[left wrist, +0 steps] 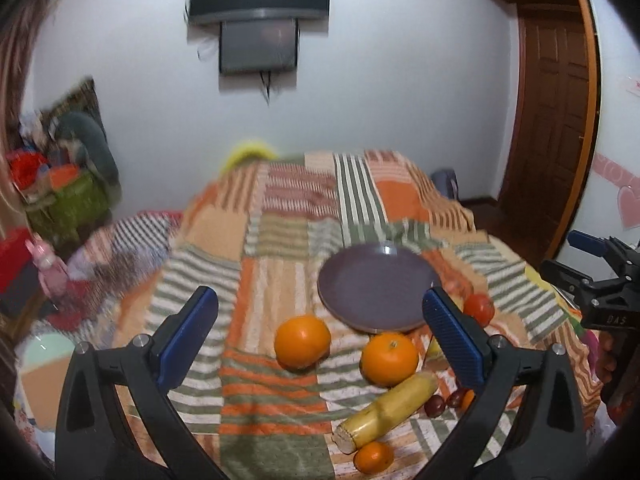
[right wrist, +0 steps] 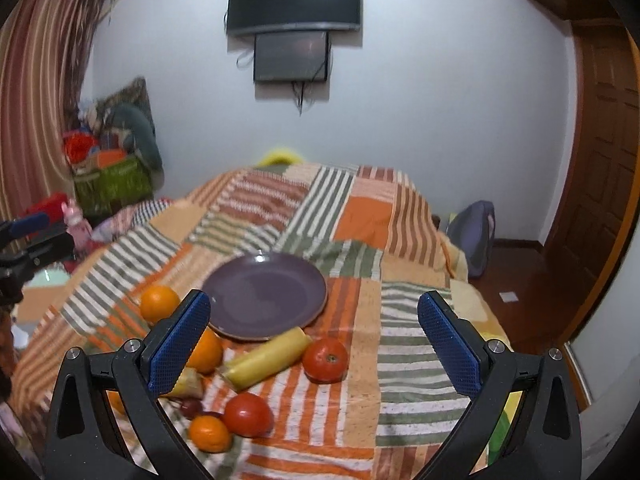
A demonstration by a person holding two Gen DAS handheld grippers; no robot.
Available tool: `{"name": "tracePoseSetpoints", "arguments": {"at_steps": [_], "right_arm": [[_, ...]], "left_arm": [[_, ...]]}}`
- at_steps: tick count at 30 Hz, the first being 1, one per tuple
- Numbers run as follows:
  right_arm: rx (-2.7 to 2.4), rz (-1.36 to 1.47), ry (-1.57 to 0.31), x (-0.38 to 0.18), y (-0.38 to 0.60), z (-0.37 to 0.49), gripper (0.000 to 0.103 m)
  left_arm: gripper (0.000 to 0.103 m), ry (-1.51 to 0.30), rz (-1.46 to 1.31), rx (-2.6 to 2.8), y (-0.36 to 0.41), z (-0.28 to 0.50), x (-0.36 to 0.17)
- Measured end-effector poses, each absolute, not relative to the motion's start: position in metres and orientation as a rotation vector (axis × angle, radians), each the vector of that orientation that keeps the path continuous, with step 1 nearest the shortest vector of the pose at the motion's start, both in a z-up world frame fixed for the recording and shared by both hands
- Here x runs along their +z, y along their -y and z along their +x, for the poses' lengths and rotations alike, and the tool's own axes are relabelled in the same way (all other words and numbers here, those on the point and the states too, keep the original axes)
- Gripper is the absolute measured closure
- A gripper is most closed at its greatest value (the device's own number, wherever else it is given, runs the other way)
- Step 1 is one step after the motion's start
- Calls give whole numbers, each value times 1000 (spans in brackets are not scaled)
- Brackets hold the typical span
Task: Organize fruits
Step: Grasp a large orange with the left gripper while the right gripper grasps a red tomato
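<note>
The bed (right wrist: 360, 216) is filling both views, its striped patchwork blanket (left wrist: 280, 248) lying across it and dropping off at the far edge toward the white wall. On the right side the blanket is falling away to a dark wooden floor (right wrist: 520, 280), with a brown door (right wrist: 608, 152) beyond. Broad stretches of blanket are lying bare to the right of the fruit and behind the plate.

The purple plate (right wrist: 272, 292) is sitting flat near the bed's middle, holding nothing. The fruit is crowding along its near rim, all of it off the plate. Counting in the right wrist view: three oranges, the big orange (right wrist: 159, 303) left of the plate, a second orange (right wrist: 208, 350) partly behind a finger, and a small orange (right wrist: 210, 433) nearest the camera. Two tomatoes: the far tomato (right wrist: 325, 360) and the near tomato (right wrist: 248, 414). One yellow banana-like fruit (right wrist: 266, 358) is lying with its tip at the plate's rim. Some dark grapes (right wrist: 192, 408) are sitting beside the small orange; their number is unclear.

The left tongs (left wrist: 320, 336) are hanging spread wide, gripping nothing. The right tongs (right wrist: 314, 344) are likewise spread and bare.

On the right tongs' body, seen from the left wrist, pale lettering is showing, too blurred to read surely.
</note>
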State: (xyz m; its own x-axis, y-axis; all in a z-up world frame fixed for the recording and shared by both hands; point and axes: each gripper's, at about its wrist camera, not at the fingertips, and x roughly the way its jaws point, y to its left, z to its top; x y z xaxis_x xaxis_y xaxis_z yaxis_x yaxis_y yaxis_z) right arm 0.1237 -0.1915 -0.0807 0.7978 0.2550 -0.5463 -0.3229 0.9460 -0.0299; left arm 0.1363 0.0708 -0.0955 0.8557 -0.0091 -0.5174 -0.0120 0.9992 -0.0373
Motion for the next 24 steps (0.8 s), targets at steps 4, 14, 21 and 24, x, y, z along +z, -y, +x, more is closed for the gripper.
{"name": "tracePoseSetpoints", "arguments": {"at_steps": [4, 14, 21, 24], "right_arm": [[326, -136, -655, -98, 190, 143, 0], [351, -196, -753, -134, 190, 166, 9], [378, -232, -848, -159, 189, 177, 25], [385, -236, -872, -166, 189, 183, 27]], "left_arm": [[0, -620, -53, 18, -82, 161, -122], [0, -839, -70, -13, -93, 213, -172], [16, -958, -134, -18, -104, 241, -204], [19, -985, -139, -24, -104, 245, -215]]}}
